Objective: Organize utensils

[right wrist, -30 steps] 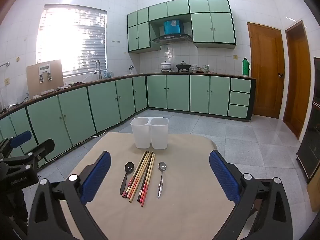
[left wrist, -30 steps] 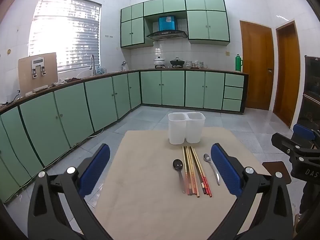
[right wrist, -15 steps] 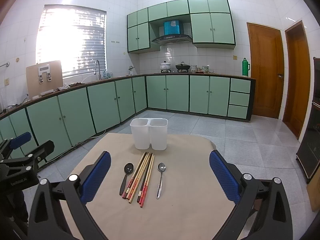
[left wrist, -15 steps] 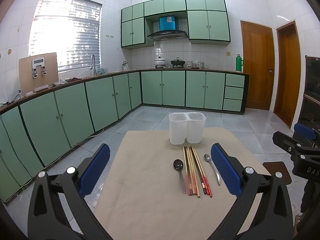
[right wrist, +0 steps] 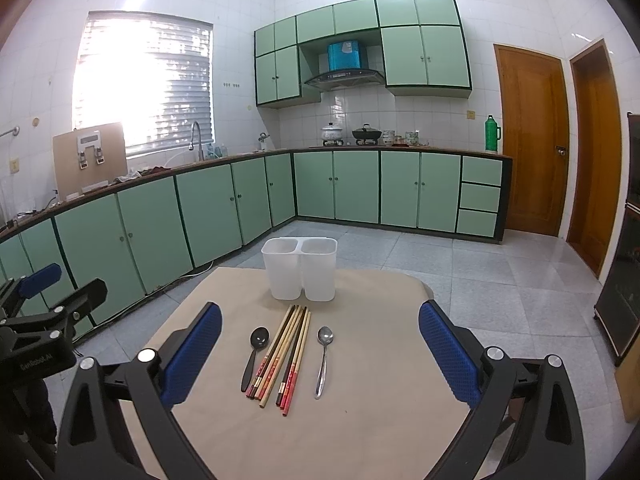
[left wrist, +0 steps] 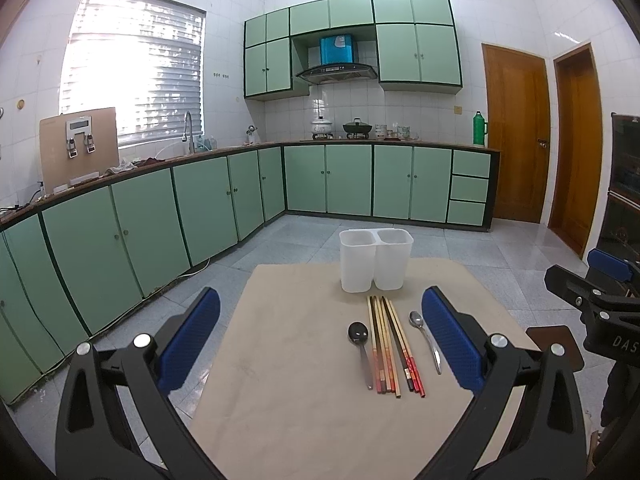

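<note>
A white two-compartment holder (left wrist: 376, 260) (right wrist: 300, 268) stands at the far side of the beige table (left wrist: 304, 380) (right wrist: 368, 420). In front of it lie a black spoon (left wrist: 360, 344) (right wrist: 254, 358), several chopsticks (left wrist: 390, 344) (right wrist: 284, 354) and a silver spoon (left wrist: 426, 338) (right wrist: 323, 358). My left gripper (left wrist: 320, 334) is open and empty above the near left of the table. My right gripper (right wrist: 320, 344) is open and empty, above the near edge, facing the utensils. Each gripper shows at the other view's edge.
Green kitchen cabinets (left wrist: 200, 204) run along the left and back walls. Two wooden doors (left wrist: 516, 136) are at the right. Grey tiled floor (right wrist: 500, 280) surrounds the table. A dark cabinet (right wrist: 624, 280) stands at far right.
Both views have shifted very slightly; the utensils and holder have not moved. Both grippers stay open.
</note>
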Available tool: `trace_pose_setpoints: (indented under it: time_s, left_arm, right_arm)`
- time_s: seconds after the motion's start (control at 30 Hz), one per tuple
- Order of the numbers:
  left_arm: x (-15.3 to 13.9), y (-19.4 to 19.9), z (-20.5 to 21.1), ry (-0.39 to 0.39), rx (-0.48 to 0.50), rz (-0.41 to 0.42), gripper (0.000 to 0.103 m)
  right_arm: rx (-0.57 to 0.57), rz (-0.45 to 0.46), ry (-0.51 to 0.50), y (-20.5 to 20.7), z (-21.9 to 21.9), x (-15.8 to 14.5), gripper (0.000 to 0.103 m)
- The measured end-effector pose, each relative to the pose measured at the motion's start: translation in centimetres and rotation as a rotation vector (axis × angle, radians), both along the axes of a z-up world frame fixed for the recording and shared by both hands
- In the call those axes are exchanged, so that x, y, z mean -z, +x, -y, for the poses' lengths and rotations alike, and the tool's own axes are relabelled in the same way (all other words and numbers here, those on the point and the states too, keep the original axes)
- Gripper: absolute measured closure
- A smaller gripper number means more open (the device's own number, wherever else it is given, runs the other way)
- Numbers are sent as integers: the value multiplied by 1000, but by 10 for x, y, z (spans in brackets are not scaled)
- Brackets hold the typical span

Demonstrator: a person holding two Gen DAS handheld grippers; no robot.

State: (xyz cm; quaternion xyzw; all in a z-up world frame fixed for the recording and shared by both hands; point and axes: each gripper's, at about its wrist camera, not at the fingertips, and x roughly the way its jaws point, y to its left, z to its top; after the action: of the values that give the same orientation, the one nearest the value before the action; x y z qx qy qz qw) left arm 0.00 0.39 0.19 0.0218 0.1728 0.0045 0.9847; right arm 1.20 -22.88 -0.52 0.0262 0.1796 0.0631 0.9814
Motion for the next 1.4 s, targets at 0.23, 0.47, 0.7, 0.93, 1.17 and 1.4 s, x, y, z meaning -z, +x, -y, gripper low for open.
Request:
trace_pose_setpoints:
  time_s: [0.23,0.47,0.7,0.93,1.17,1.4]
  left_arm:
    - [0,0,1,0,-3,0,5]
    - [0,-1,2,2,-4,1,5]
    - [0,0,2,3,-8,2,5]
    - [1,0,2,4,-8,1,5]
    - [2,2,2,3,-11,-1,5]
    - [4,3,2,2,-12,-4,5]
  right_arm:
    - [1,0,1,0,1,0,6]
    - [1,-1,2,0,2,0,6]
    - [-1,-2,6,2,1,0,6]
    - [1,-4,7,2,1,0,6]
    - [2,-4,8,1,1,0,6]
    - [3,-6,8,2,1,2,6]
